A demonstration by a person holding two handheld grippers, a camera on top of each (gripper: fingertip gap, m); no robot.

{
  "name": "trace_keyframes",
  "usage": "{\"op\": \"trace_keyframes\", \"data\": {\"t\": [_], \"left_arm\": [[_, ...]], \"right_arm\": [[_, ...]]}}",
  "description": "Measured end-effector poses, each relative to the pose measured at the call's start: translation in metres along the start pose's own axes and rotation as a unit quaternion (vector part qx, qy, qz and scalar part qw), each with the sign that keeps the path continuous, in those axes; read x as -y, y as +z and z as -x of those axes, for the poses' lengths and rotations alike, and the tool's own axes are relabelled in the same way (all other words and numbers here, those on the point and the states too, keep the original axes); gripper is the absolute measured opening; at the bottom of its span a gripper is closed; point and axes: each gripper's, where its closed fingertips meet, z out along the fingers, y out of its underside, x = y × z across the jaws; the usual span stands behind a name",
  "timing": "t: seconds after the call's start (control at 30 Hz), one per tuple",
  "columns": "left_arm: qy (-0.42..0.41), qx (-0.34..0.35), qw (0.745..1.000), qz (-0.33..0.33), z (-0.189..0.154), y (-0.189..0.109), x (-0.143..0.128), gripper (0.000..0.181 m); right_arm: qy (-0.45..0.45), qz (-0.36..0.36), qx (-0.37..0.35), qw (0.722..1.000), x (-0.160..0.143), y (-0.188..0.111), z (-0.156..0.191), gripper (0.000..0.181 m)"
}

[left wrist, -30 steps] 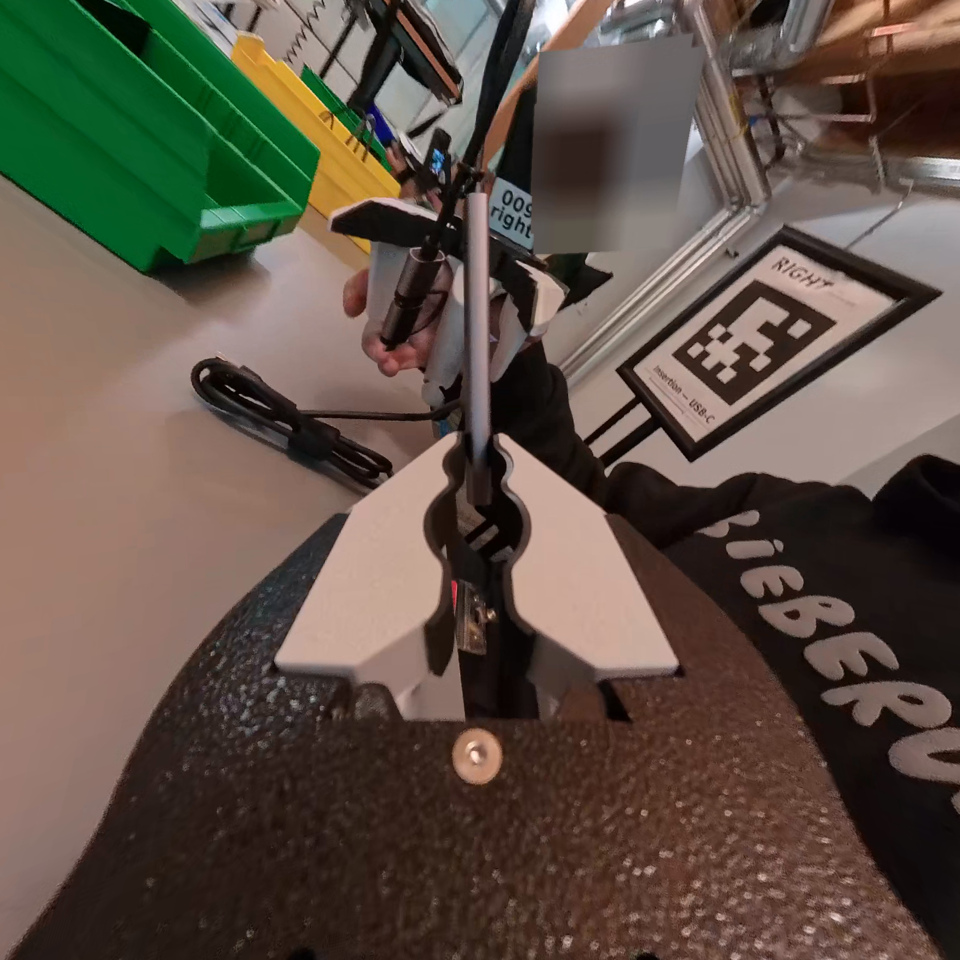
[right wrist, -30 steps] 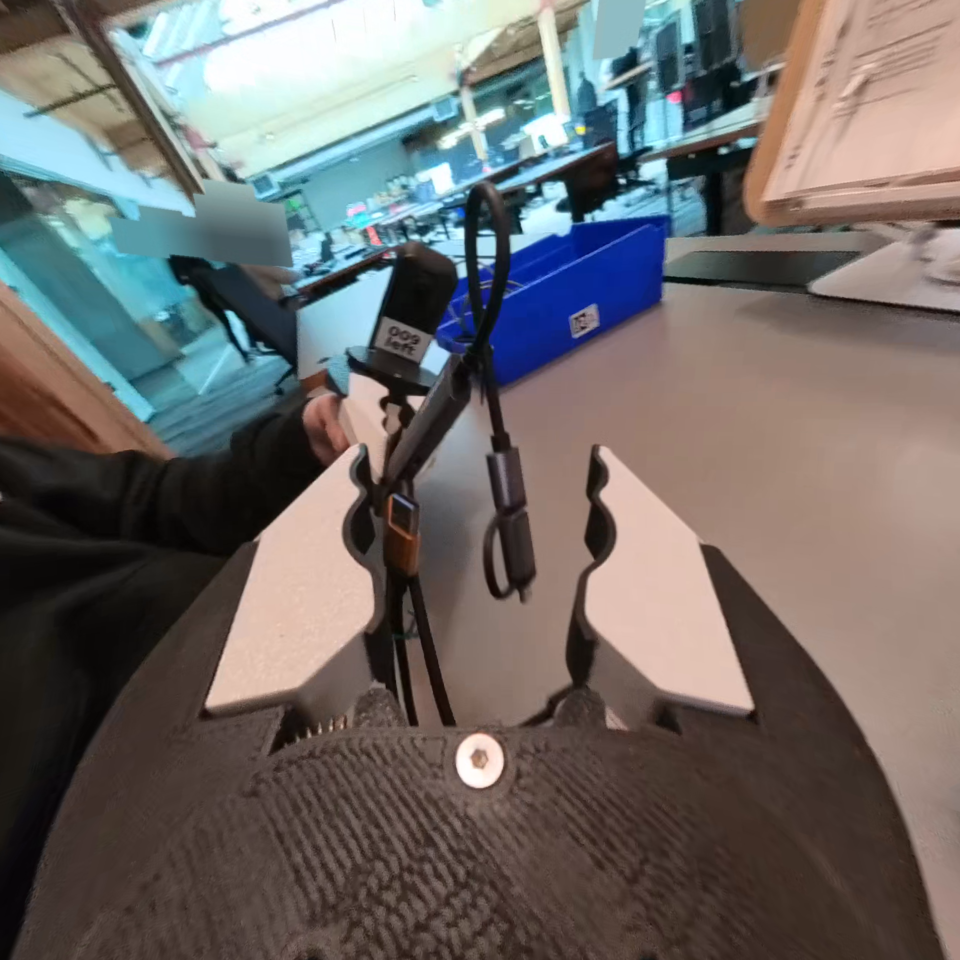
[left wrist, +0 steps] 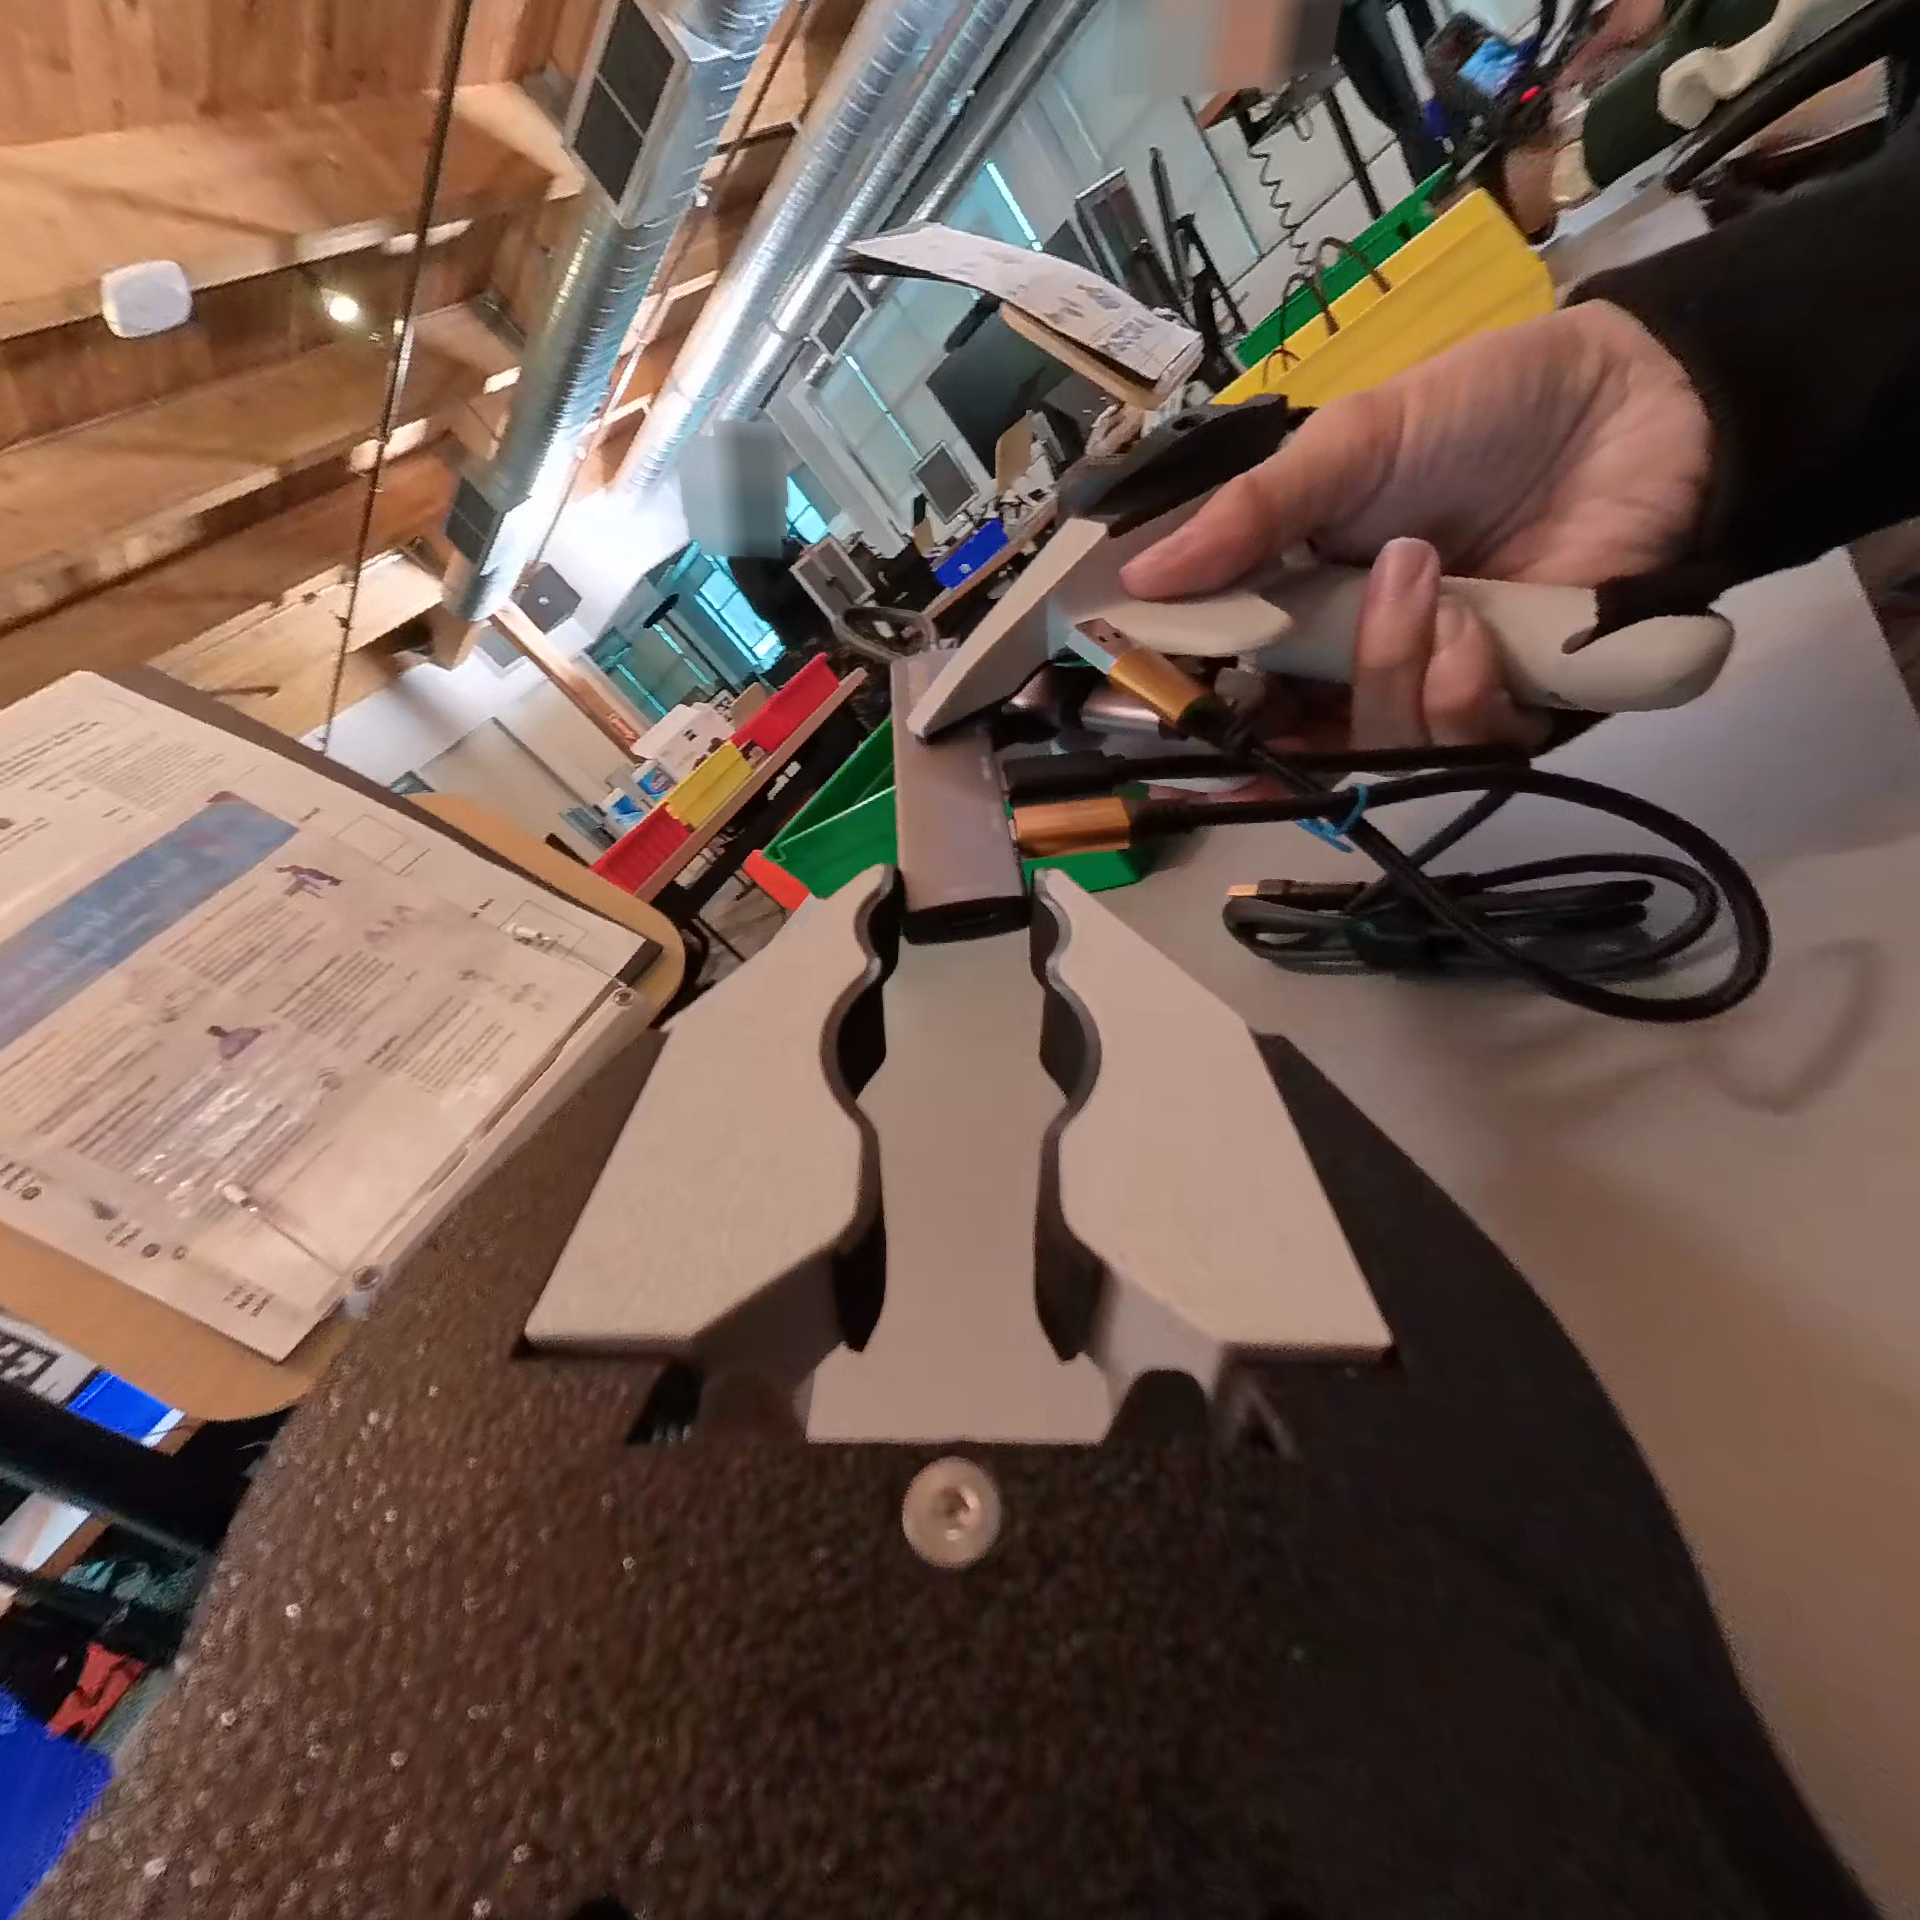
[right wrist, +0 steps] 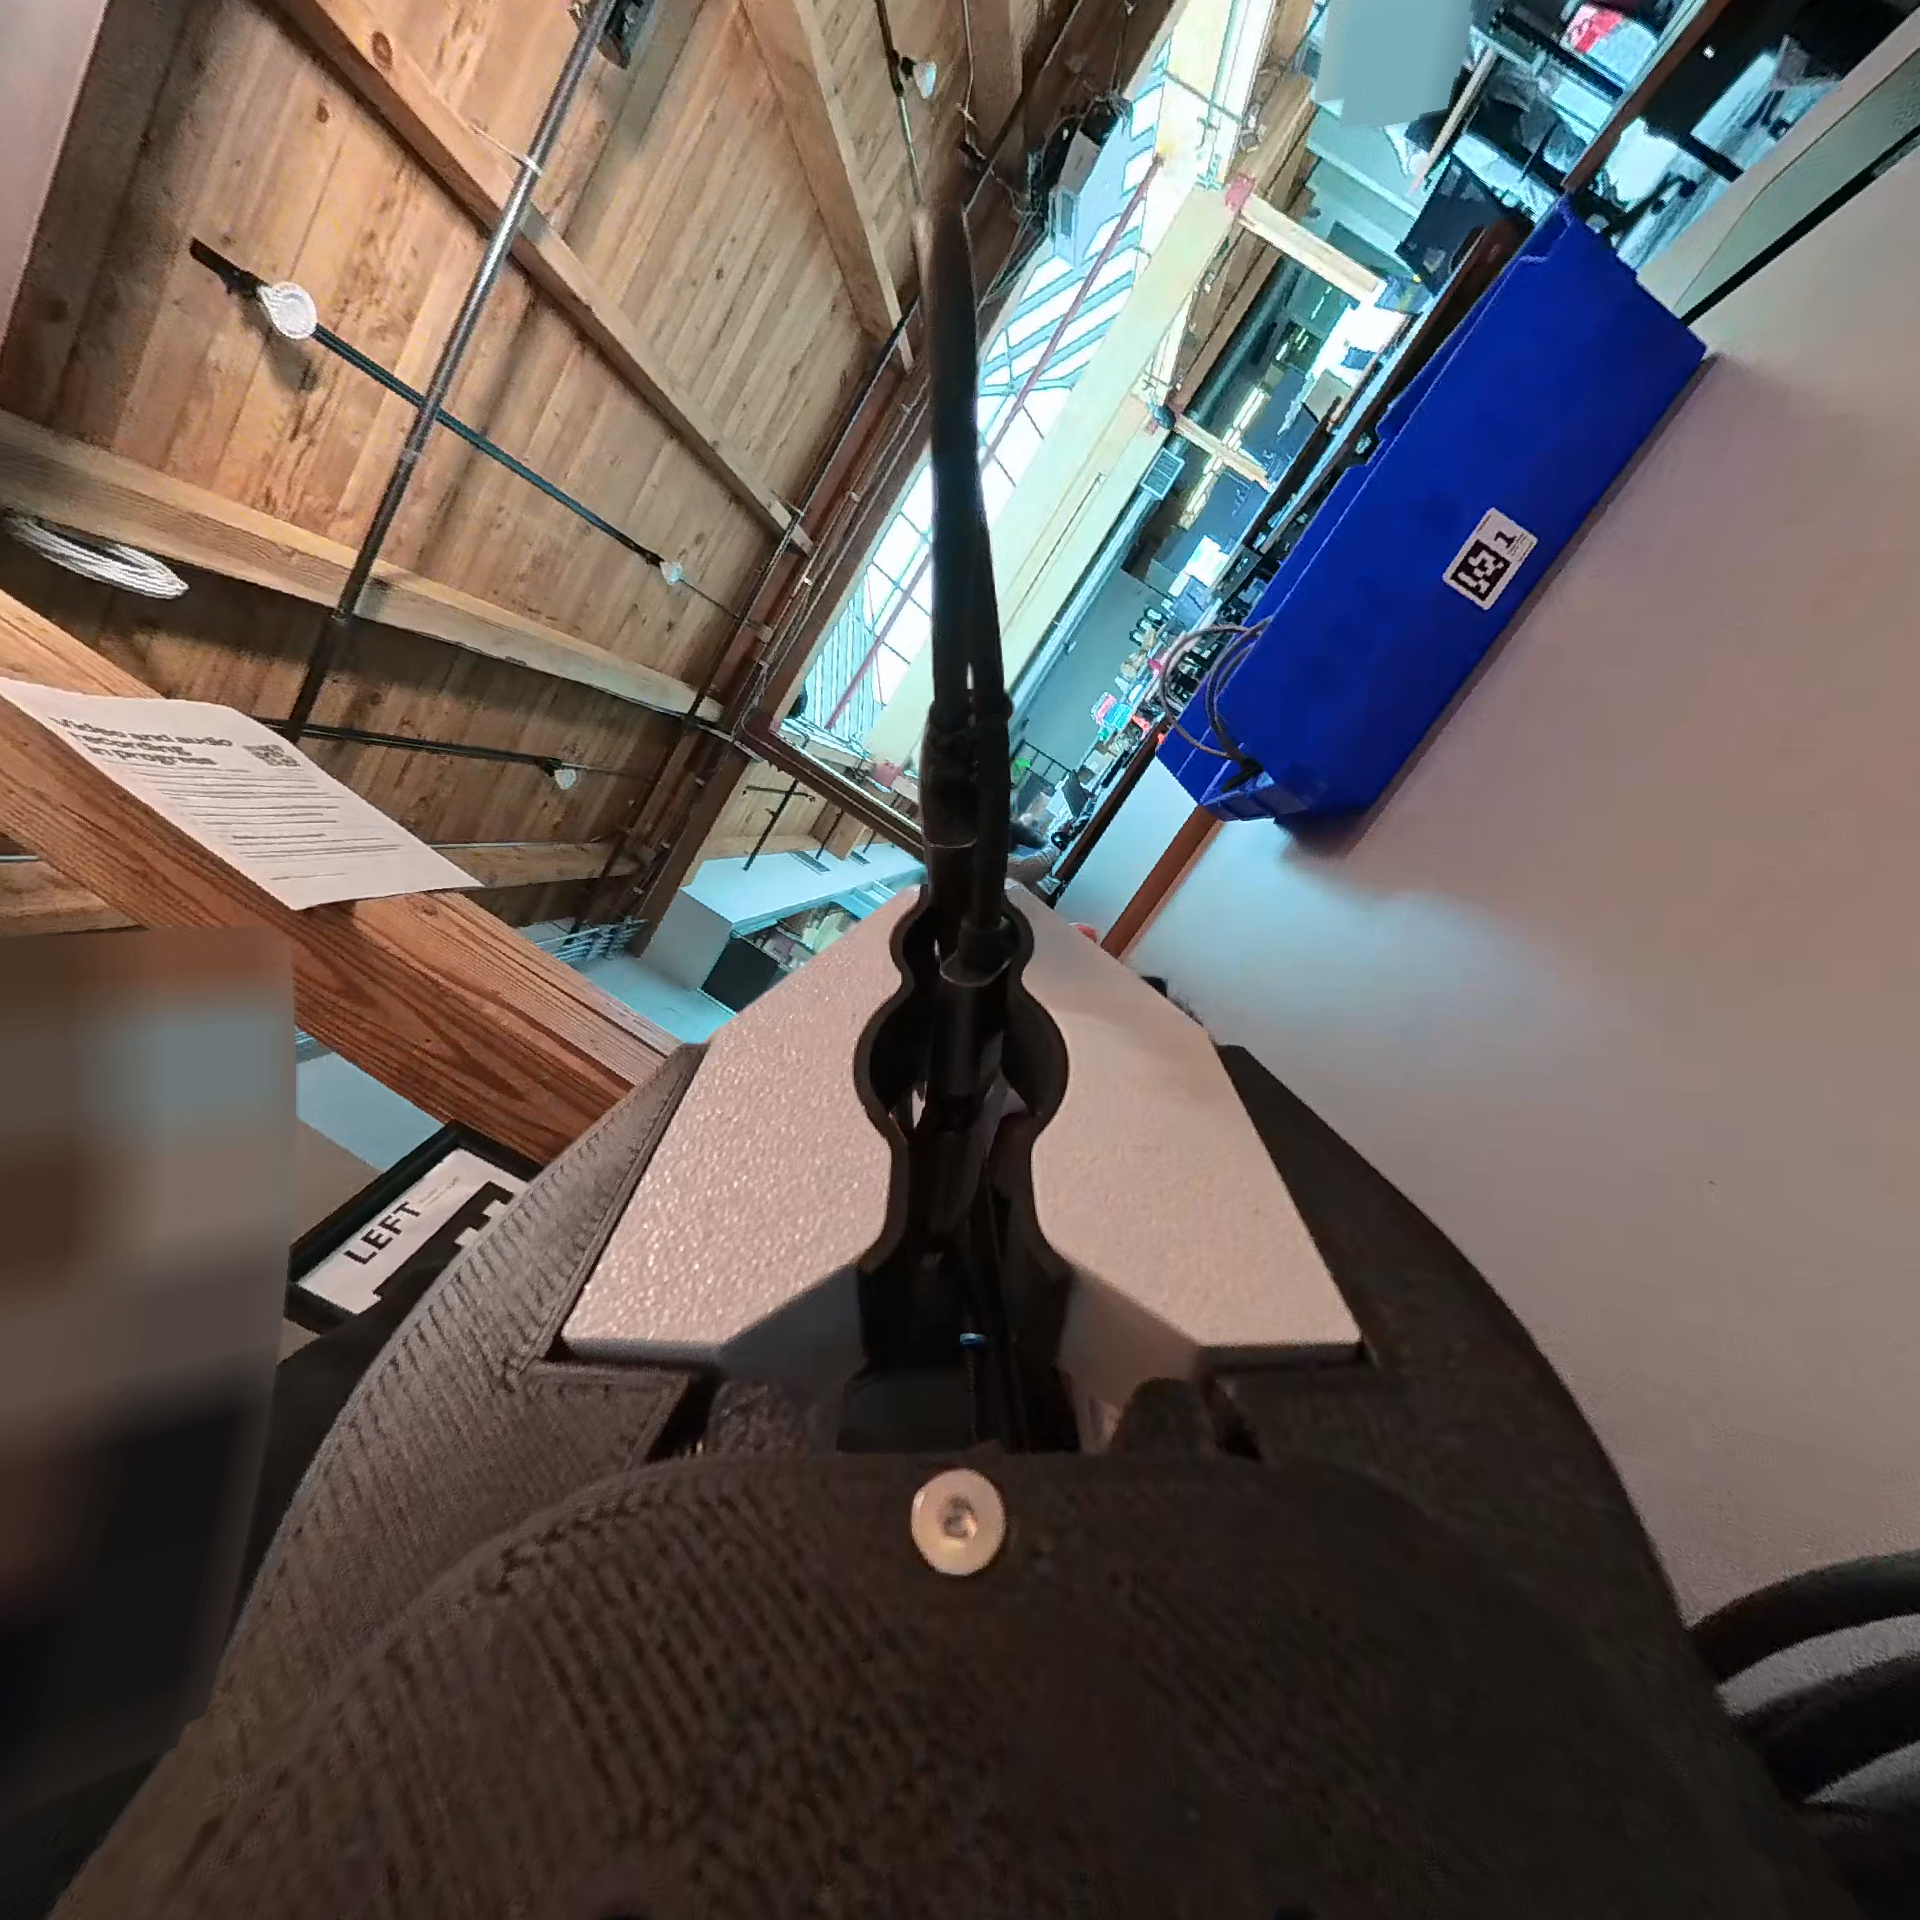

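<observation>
My left gripper [left wrist: 963,894] is shut on the near end of a slim dark grey hub [left wrist: 951,800], which points away from it. A gold-shelled plug [left wrist: 1081,826] and a black plug [left wrist: 1060,774] sit in the hub's right side. A hand [left wrist: 1455,520] holds my right gripper [left wrist: 935,712] over the hub's far end, with another gold plug [left wrist: 1143,675] loose under it. In the right wrist view my right gripper [right wrist: 961,935] is shut on a black cable plug [right wrist: 966,997], and its cable [right wrist: 956,468] rises straight ahead. The hub is hidden there.
A coil of black cable [left wrist: 1507,935] lies on the grey table [left wrist: 1558,1195] to the right. A stand with a printed sheet [left wrist: 260,987] is at the left. Green bins [left wrist: 842,831] and a yellow bin [left wrist: 1434,281] are behind. A blue bin [right wrist: 1434,561] stands far right. Only a small space, under 4 cm, lies between the two pairs of fingers.
Both views have swung round sharply. My right gripper, open before, has shut on the black cable plug. My left fingers stand wider, with the hub now flat between the tips instead of edge-on.
</observation>
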Motion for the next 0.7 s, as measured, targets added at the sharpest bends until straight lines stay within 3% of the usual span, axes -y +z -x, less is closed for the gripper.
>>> {"op": "trace_keyframes", "data": {"t": [0.23,0.4,0.47,0.57,0.7], "left_arm": [[-0.078,0.030,0.996,0.021,0.005,0.003,-0.005,0.021],[-0.143,0.073,0.986,0.050,0.026,0.000,-0.019,0.021],[-0.142,0.102,0.982,0.072,0.039,-0.005,-0.031,0.021],[-0.156,0.133,0.975,0.086,0.053,-0.011,-0.041,0.021],[-0.147,0.153,0.972,0.097,0.056,-0.012,-0.048,0.021]], "right_arm": [[-0.018,-0.023,-0.016,0.999,0.005,0.001,-0.009,0.011],[-0.160,-0.035,-0.113,0.980,0.029,-0.014,-0.014,0.076],[-0.273,-0.035,-0.151,0.949,0.038,-0.018,0.002,0.080],[-0.466,-0.007,-0.217,0.858,0.030,-0.008,0.024,0.084],[-0.593,0.060,-0.243,0.765,-0.010,0.026,0.017,0.059]]}}
